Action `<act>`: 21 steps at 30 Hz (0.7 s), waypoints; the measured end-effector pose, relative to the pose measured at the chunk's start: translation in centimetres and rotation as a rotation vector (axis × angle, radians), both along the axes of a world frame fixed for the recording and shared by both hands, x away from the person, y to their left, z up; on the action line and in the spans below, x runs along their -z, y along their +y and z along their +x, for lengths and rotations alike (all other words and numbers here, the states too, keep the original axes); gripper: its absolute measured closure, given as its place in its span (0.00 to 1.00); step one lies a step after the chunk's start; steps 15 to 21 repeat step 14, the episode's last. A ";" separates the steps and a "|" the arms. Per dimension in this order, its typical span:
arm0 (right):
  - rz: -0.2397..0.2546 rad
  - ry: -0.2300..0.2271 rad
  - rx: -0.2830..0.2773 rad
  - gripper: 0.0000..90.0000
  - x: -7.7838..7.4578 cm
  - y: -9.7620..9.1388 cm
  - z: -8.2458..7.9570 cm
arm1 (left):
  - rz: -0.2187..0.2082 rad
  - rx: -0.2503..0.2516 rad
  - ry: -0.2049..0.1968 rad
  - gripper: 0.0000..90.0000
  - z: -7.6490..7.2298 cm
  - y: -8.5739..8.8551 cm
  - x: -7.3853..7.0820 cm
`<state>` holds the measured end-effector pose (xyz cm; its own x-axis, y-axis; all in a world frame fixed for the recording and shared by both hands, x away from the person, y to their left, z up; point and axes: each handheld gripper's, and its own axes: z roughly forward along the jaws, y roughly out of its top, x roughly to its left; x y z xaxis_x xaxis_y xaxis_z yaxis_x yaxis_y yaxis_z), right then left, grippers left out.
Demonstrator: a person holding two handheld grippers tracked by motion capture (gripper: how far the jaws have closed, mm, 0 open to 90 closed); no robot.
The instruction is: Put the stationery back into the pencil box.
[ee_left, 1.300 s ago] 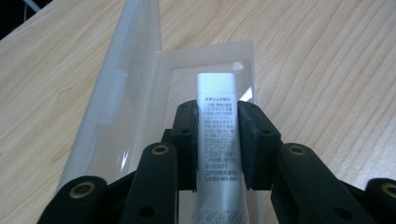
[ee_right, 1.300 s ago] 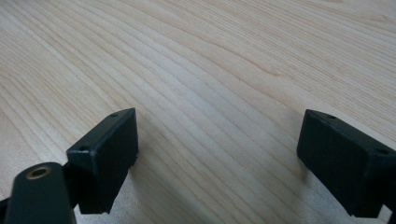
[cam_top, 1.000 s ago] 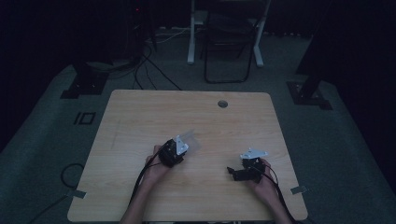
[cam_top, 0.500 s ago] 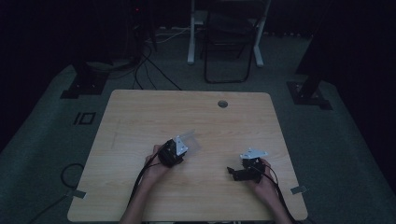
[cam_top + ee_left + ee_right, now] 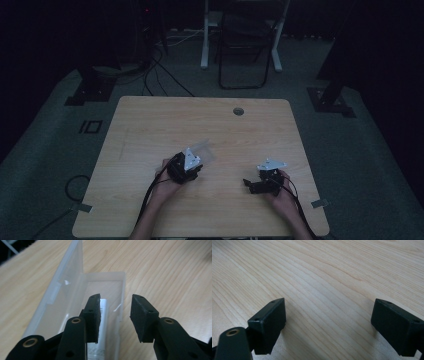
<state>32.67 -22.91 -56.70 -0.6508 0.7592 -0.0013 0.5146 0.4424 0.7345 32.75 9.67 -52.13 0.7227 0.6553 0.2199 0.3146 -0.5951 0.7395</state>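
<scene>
The room around me is dark, with cables on a grey floor and a chair frame beyond the pale wood-grain table (image 5: 150, 120) I work at. Nearest to me, my left gripper (image 5: 115, 315) hangs low over a clear plastic case (image 5: 105, 285) that lies open on the wood, its hinged lid (image 5: 66, 277) standing up along the left of my jaws. The jaws are apart and clamp nothing: one reaches down inside the tray, the other hangs outside its right wall, so that thin wall stands between them. Lying in the tray, just beside the inner jaw, is a slim white tube (image 5: 102, 325) with small print on it; what it is I cannot tell. The case's long axis runs straight away from this gripper, and the tube lies along it. The plastic looks smooth, frosted and thin, the jaw pads matt black and blocky. My right gripper (image 5: 329, 322) rests well to the right of the case, jaws wide apart over bare wood, so the left hand (image 5: 167, 185) is clearly the nearer one. I judge that closing the left jaws would pinch the tray wall rather than the tube.
</scene>
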 end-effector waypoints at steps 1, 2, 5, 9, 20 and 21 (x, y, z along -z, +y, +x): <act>0.000 0.000 0.000 0.14 0.0 0.0 0.0 | -0.006 0.000 0.004 0.66 -0.1 0.1 0.0; 0.000 0.000 0.000 0.14 0.0 0.0 0.0 | -0.006 0.000 0.004 0.66 -0.1 0.1 0.0; 0.000 0.000 0.000 0.14 0.0 0.0 0.0 | -0.030 0.013 0.025 0.64 -0.7 0.1 0.1; 0.000 0.000 0.000 0.14 0.0 0.0 0.0 | -0.034 0.029 0.054 0.62 -1.3 -0.2 0.5; 0.000 0.000 0.000 0.14 0.0 0.0 0.0 | -0.063 0.052 0.084 0.61 -2.4 -0.4 1.2; 0.000 0.000 0.000 0.14 0.0 0.0 0.0 | -0.063 0.052 0.084 0.61 -2.4 -0.4 1.2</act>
